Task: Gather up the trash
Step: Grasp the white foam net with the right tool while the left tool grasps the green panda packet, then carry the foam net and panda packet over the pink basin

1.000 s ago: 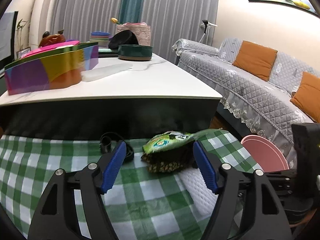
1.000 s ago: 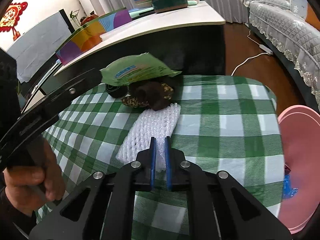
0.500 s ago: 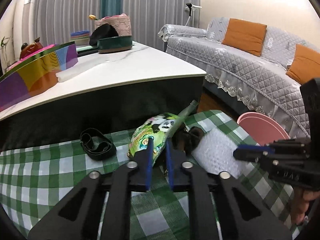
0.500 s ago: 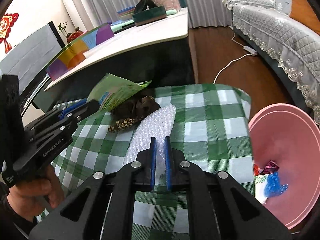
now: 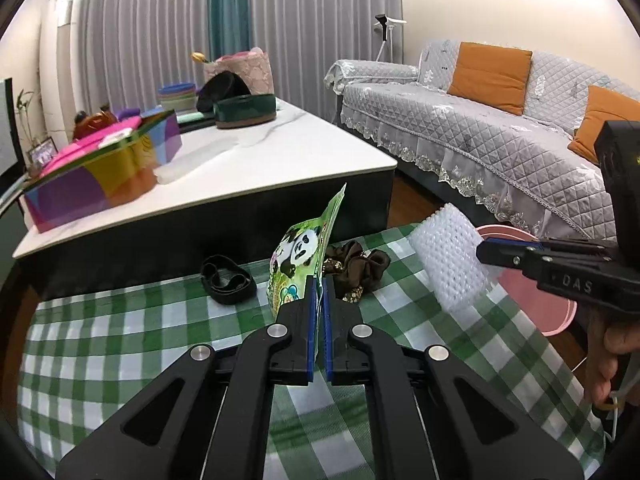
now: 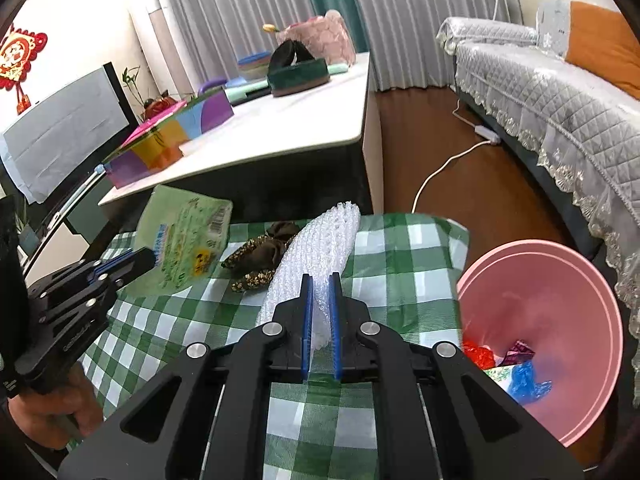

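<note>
Both tongs were clenched: our left gripper (image 5: 318, 284) pinched the panda wrapper (image 5: 303, 258), its lower edge hidden; our right gripper (image 6: 320, 280) grasped the bubble wrap (image 6: 320, 240) above the checked cloth (image 6: 400, 264), beside the pink bin (image 6: 560, 320).

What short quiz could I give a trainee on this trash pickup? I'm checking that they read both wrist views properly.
1. True or false: the left tongs are shut on the green panda wrapper.
2. What do the right tongs grip? A) white foam net B) brown scrunchie C) black band
3. Fill in: the pink basin beside the green checked cloth already holds ____.

Key
1. True; the wrapper stands pinched between the pads, lifted off the cloth.
2. A; the white foam net is clamped, while the brown scrunchie and the black band lie on the cloth.
3. Trash: red, blue and purple scraps.
</note>
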